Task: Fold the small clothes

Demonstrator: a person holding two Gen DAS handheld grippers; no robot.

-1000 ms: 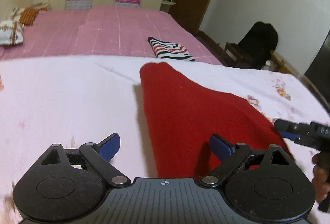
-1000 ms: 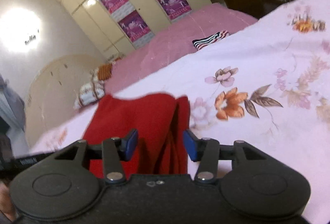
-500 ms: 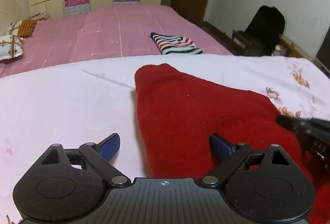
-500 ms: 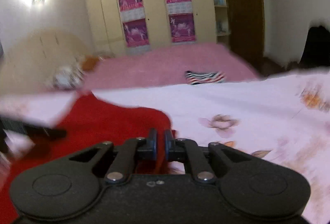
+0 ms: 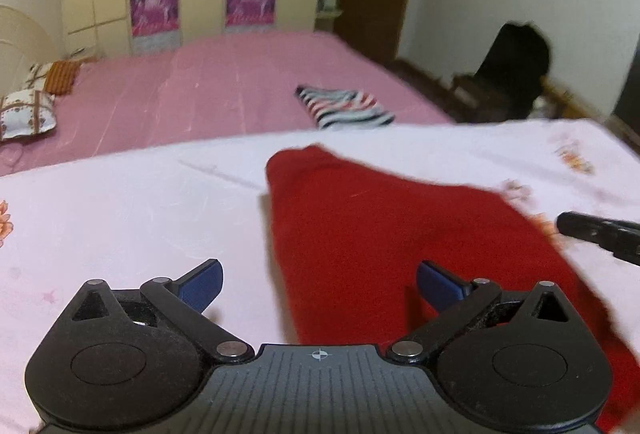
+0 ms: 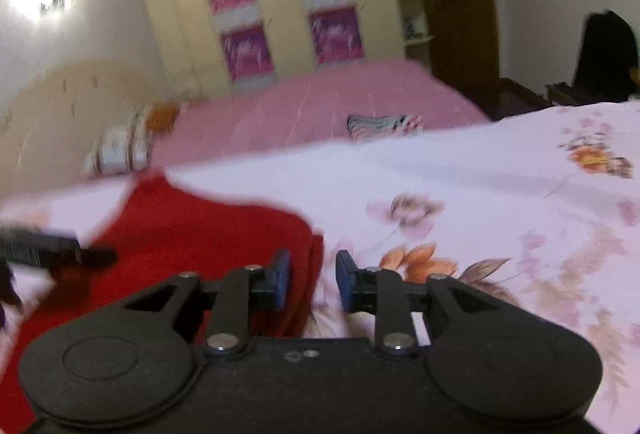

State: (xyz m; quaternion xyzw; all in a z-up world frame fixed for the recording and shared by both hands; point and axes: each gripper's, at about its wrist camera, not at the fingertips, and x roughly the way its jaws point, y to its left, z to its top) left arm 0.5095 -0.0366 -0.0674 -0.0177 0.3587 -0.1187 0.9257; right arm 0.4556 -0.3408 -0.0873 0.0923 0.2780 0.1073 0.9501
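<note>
My left tool (image 5: 318,284) is wide apart and opening, nothing between the pads; the left edge of the red garment (image 5: 400,246) lies under the gap, not gripped. My right tool (image 6: 312,282) has a narrow gap and its jaws are opening; the garment's right edge sits in or just behind that gap, but the pads don't look pressed on it, so I call it released. Frame is blurred, so low confidence on contact.

The garment lies flat on the floral sheet (image 6: 500,194) of the bed, already narrowed into a long strip running away from me, layered fold lines along its right edge. In the left view the right tool's tip (image 5: 592,230) sits just beside the cloth's right edge. A striped folded piece (image 5: 344,108) sits on the pink bed (image 5: 200,94) behind, well apart.

Step, my read: lengthwise fold looks done, both tools letting go, between folds. Task roughly midway for this item.

Next move, my guess: pinch the two near corners of the strip, one per tool, lift and carry them over to the far end to halve it. Needs both layers caught in each pinch, or the inner layer slides out. Lift evenly, else the strip skews.
</note>
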